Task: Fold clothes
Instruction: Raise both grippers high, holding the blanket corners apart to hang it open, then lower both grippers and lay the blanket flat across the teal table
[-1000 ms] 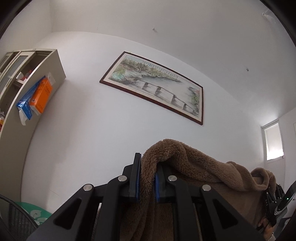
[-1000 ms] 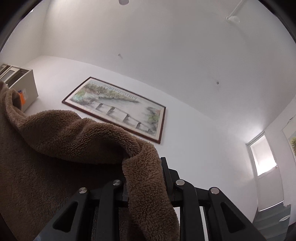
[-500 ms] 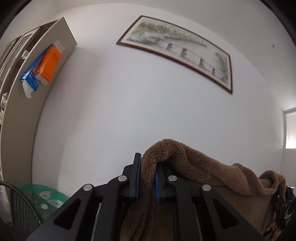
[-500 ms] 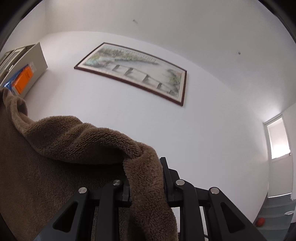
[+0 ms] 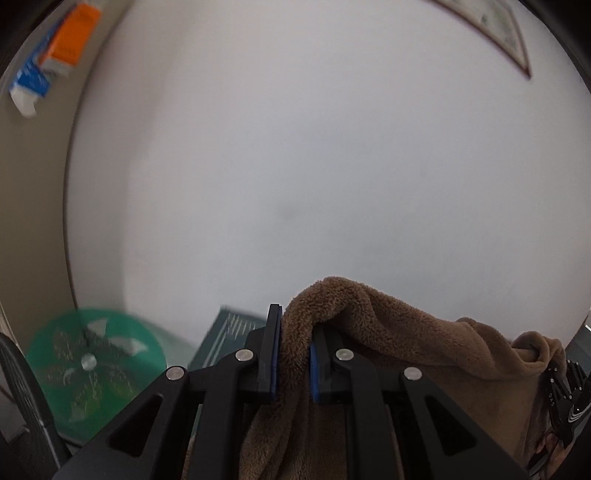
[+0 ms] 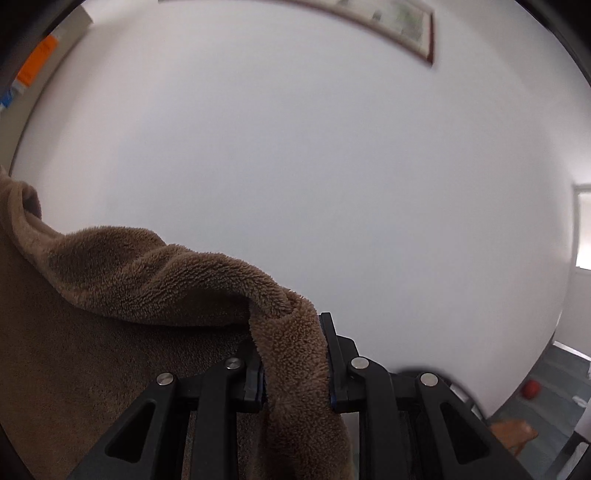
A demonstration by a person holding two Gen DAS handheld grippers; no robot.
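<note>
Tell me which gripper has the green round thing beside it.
The left gripper, shut on the brown fleece garment: the green round thing lies to its left. The right gripper shows none.

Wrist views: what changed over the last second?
Both cameras tipped downward: the painting slid from mid-frame to the top edge, and the green disc and floor came into view. Unchanged: left gripper and right gripper both stay clamped on the brown fleece, which spans between them.

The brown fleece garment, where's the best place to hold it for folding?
Grip the brown fleece garment along its top edge near the two ends, coming from below, as the left claw and right claw do now: the rest hangs between them.
</note>
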